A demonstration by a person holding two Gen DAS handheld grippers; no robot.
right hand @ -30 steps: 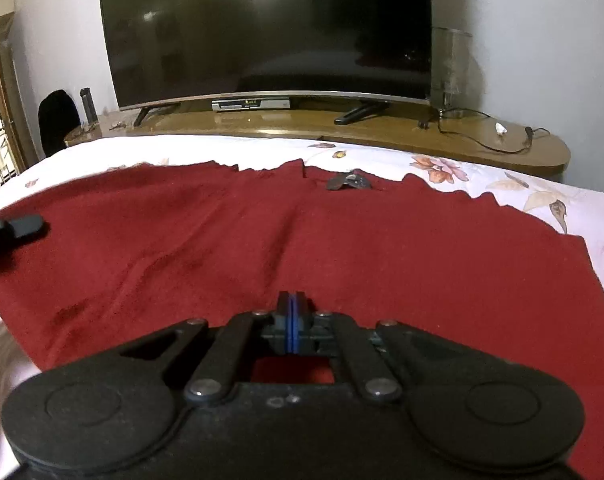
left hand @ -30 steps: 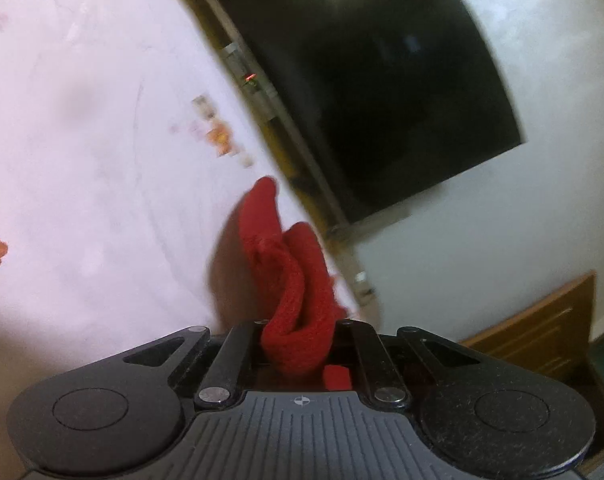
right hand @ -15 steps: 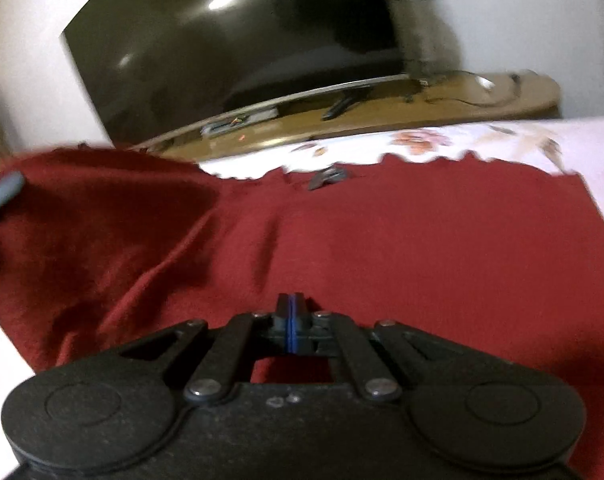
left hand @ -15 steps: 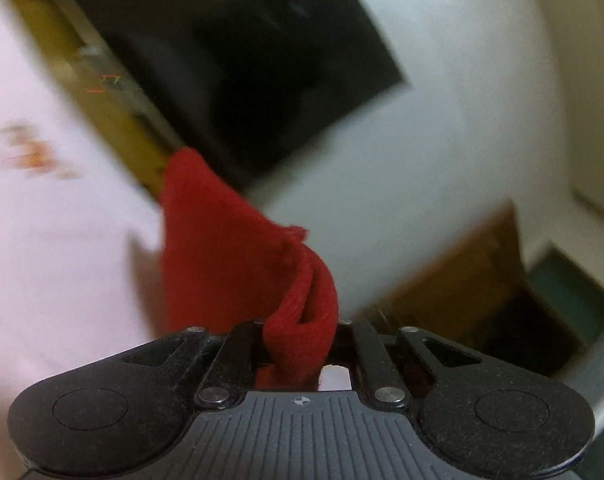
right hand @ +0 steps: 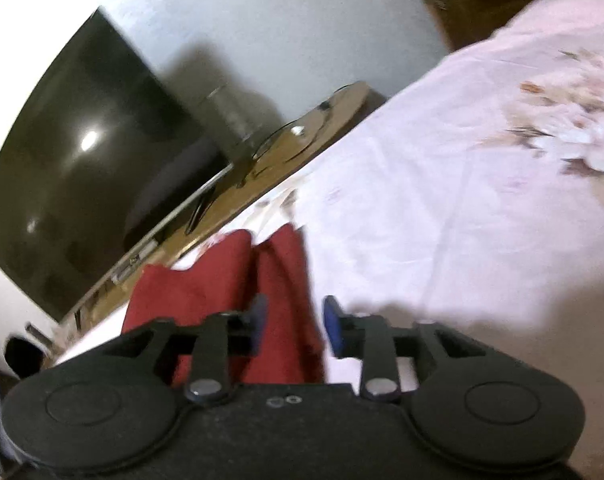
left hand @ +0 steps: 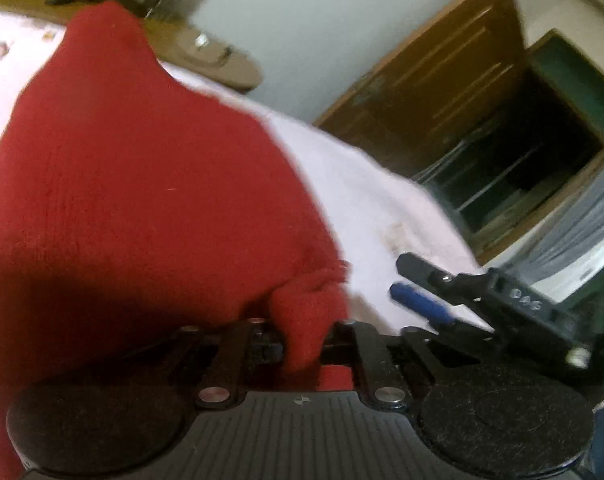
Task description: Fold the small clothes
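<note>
Left gripper (left hand: 302,344) opening now, a bunched fold of the red garment (left hand: 142,184) between its fingers, whether gripped I cannot tell; the cloth spreads toward ten o'clock over the pale floral bedsheet (left hand: 382,200). Right gripper (right hand: 294,320) opening too, blue pads (right hand: 331,316) clearly apart, cloth lying loose between them and running to eleven o'clock. At four o'clock in the left view, the right gripper's fingers (left hand: 422,304).
</note>
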